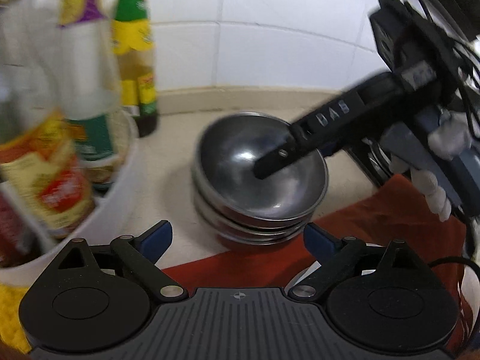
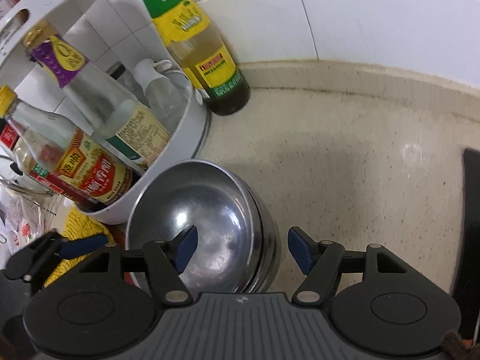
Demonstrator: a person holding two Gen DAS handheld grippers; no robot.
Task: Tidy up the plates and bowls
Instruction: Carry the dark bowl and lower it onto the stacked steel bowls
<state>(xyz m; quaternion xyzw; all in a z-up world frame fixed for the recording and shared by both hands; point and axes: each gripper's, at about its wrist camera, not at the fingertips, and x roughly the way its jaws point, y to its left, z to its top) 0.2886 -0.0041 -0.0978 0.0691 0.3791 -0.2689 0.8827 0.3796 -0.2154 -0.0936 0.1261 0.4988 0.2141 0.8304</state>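
A stack of several steel bowls (image 1: 261, 180) stands on the beige counter, its near edge by a red cloth (image 1: 375, 234). My left gripper (image 1: 240, 238) is open just in front of the stack, with nothing between its blue pads. In the right wrist view the bowls (image 2: 210, 219) are close below my right gripper (image 2: 243, 250). That gripper is open astride the stack's right rim: one pad is inside the top bowl, the other outside the wall, neither pressing. From the left wrist view its black finger (image 1: 279, 159) reaches into the top bowl.
A white round caddy (image 2: 129, 207) full of sauce and vinegar bottles stands touching the stack's left side. A green-and-yellow labelled bottle (image 2: 210, 60) stands by the tiled wall. A yellow mat (image 2: 78, 231) lies at the left. A black object (image 2: 471, 225) sits at the right edge.
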